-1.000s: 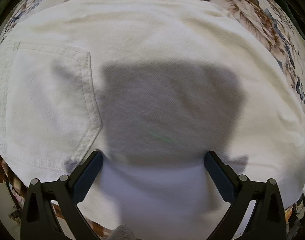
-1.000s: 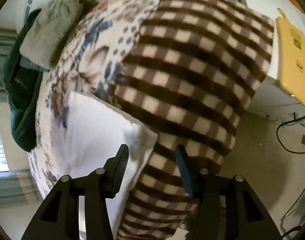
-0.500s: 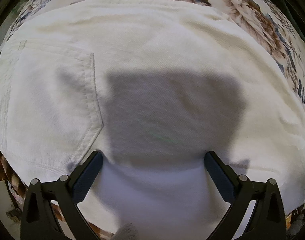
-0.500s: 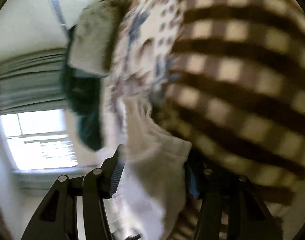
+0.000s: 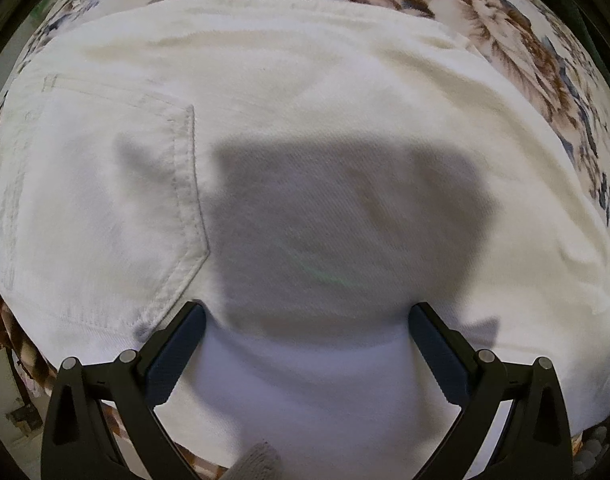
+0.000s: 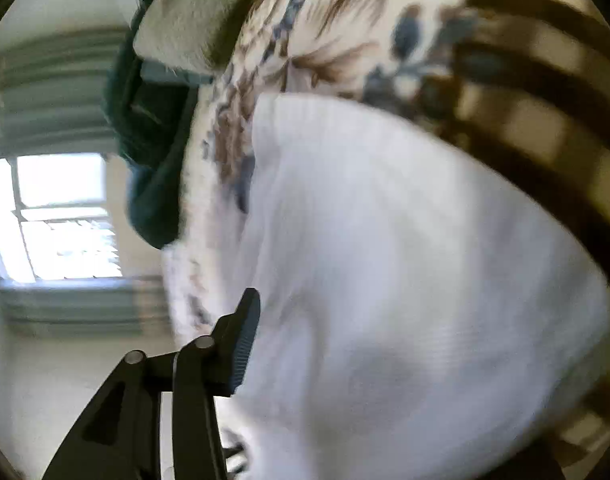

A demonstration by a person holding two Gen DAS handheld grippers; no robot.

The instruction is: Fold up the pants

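White pants (image 5: 289, 128) lie flat on a floral bedspread (image 5: 501, 24), with a back pocket (image 5: 105, 208) at the left. My left gripper (image 5: 305, 344) is wide open just above the pants, casting a shadow on them, holding nothing. In the right wrist view a fold of the white pants (image 6: 405, 280) is lifted and drapes over my right gripper (image 6: 325, 344). Only its left finger (image 6: 245, 340) shows; the cloth hides the right one. The view is blurred by motion.
A brown-and-cream checked blanket (image 6: 545, 80) lies beside the pants on the bedspread (image 6: 305, 40). A dark green cloth (image 6: 153, 152) and a grey furry pillow (image 6: 185, 20) sit at the bed's far end. A window (image 6: 57, 216) is beyond.
My right gripper has closed on the pants' edge and lifted it, swinging up and over; the cloth now fills its view. The left gripper has drifted slightly back over the pants.
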